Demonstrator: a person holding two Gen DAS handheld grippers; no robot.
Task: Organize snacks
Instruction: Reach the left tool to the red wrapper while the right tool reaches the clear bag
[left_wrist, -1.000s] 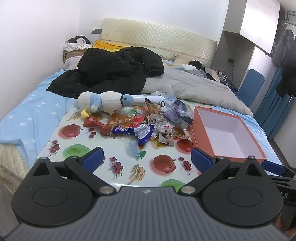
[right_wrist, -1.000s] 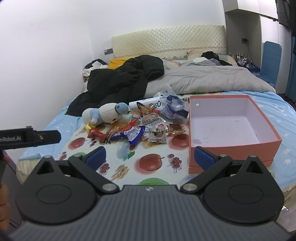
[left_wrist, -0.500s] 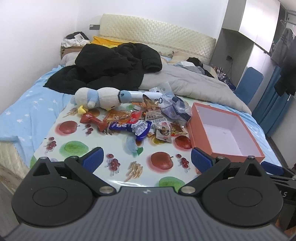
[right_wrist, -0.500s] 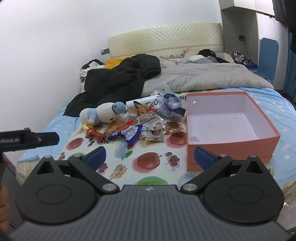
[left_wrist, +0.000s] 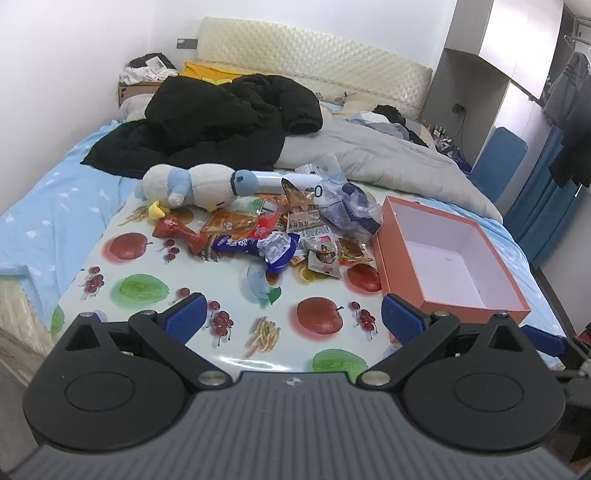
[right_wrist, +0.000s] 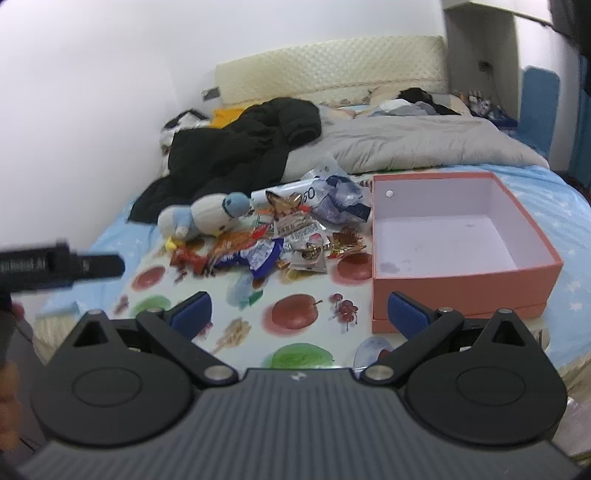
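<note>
A heap of snack packets (left_wrist: 280, 236) (right_wrist: 280, 243) lies on a fruit-print mat (left_wrist: 207, 291) (right_wrist: 295, 332) spread on the bed. To the right of the heap an orange box (left_wrist: 413, 280) (right_wrist: 461, 280) stands with a white, empty inside. My left gripper (left_wrist: 291, 319) hangs open over the mat's near edge, well short of the packets, nothing between its blue pads. My right gripper (right_wrist: 299, 312) is open too, near the box's front left corner and holding nothing. The left gripper's body (right_wrist: 59, 266) shows at the left edge of the right wrist view.
A white and blue plush toy (left_wrist: 195, 184) (right_wrist: 207, 214) lies behind the snacks at the left. A black jacket (left_wrist: 214, 122) and a grey quilt (left_wrist: 388, 155) cover the bed further back. A blue chair (left_wrist: 498, 158) and a wardrobe stand at the right.
Both views have drifted and tilted slightly; the snacks and box sit a little further from both grippers. The right wrist view is now motion-blurred. Both grippers stay open.
</note>
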